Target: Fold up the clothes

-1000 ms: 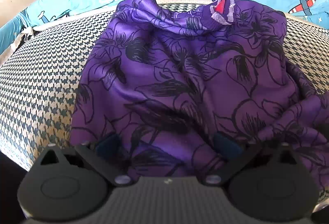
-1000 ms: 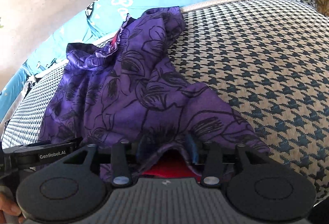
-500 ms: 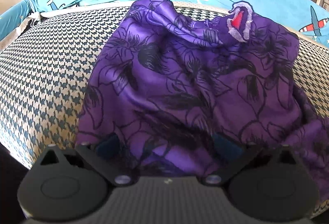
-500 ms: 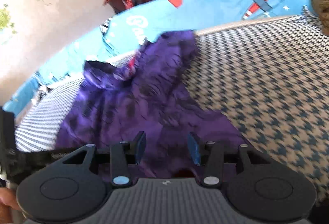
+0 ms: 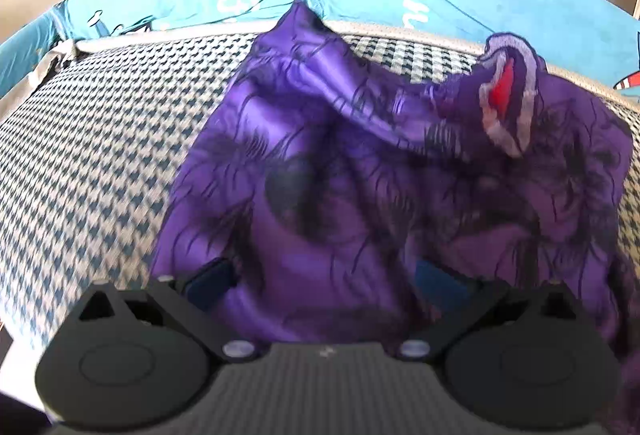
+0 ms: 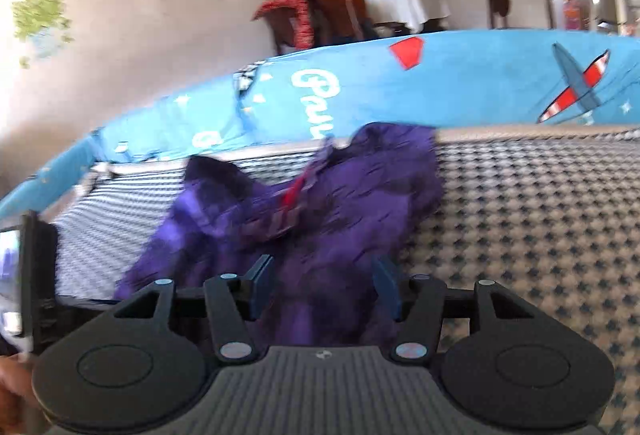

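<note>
A purple garment (image 5: 360,171) with black flower print and a red-lined neck trim (image 5: 506,95) lies bunched on the houndstooth cushion (image 5: 88,163). My left gripper (image 5: 324,277) is at its near edge, jaws spread wide, and the cloth drapes between and over the blue pads (image 5: 210,277). The right wrist view is blurred. There the same garment (image 6: 320,219) rises in a heap in front of my right gripper (image 6: 322,291). Its jaws stand partly apart with purple cloth between the blue pads (image 6: 262,287); no pinch on the cloth shows.
A blue printed sheet (image 6: 460,87) runs along the cushion's far edge. Bare houndstooth cushion (image 6: 540,219) stretches to the right of the garment. The other gripper's body (image 6: 28,275) and a hand (image 6: 8,391) show at the left. Chairs (image 6: 336,11) stand beyond.
Both views have tilted upward and closer to the far edge. The garment has bunched into a taller heap. The right jaws have widened a little; the left jaws have stayed wide.
</note>
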Motion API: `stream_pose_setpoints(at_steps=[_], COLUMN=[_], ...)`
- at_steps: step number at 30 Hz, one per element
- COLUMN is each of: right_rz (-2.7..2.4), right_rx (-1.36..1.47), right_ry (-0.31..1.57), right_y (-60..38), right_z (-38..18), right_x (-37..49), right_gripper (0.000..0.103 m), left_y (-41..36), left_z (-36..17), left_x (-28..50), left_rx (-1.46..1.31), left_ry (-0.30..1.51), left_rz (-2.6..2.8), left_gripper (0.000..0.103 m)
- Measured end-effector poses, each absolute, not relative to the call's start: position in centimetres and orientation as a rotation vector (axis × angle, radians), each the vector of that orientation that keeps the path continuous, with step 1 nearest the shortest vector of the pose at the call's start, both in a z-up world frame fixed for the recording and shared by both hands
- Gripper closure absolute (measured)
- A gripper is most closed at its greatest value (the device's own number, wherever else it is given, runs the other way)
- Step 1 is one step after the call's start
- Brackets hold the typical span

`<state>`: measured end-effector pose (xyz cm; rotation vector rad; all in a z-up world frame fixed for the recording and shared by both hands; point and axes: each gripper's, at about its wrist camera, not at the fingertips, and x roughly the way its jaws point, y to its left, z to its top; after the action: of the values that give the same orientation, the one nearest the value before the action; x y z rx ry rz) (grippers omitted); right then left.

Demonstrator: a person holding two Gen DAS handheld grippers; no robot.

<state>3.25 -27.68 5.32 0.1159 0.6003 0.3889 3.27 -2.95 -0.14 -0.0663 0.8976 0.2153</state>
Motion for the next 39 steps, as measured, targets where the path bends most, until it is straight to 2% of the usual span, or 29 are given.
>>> stream_pose_setpoints(at_steps=[3,5,13,15,17,19,26,33,39], right_rz=[0.365,0.379,0.323,0.309,0.296,0.292,0.258,0.211,0.351], right_rx=[0.168,0.216,0.313,0.296,0.263,0.255,0.220,0.107,0.140], right_ry=[0.640,0.674,0.744,0.741,0.723,0.710,0.677,0.578,0.475], right_y=[-28.1,-28.3,-28.7,-28.6,-28.4,-28.4,-28.2,-27.3,-26.8], right_z=[4.9,4.4,2.5,2.3,2.4,2.5,3.0,4.2,6.2], right_x=[5.6,7.1,11.1,11.5,11.8,12.1,12.5,12.0,10.9], right_gripper=[0.046,0.039,0.040,0.048,0.068,0.075,0.080,0.080,0.079], left_y=[-3.2,-3.4,-4.3,-4.0,-3.6,-3.0,-0.6,1.9,2.9], left_z=[-0.1,-0.3,-0.9,-0.9,-0.9,-0.7,0.6,1.4,2.7], left_x=[4.9,5.9,9.8,10.8,11.8,12.7,15.1,16.8,16.2], left_rx=[-0.055,-0.048,-0.012,0.003,0.004,-0.003,-0.038,-0.102,-0.115], left_ry=[0.890,0.889,0.886,0.878,0.871,0.864,0.827,0.828,0.806], left_rz=[0.201,0.189,0.164,0.182,0.202,0.222,0.304,0.366,0.371], left_gripper=[0.000,0.000,0.000,0.000,0.000,0.000,0.000,0.000,0.000])
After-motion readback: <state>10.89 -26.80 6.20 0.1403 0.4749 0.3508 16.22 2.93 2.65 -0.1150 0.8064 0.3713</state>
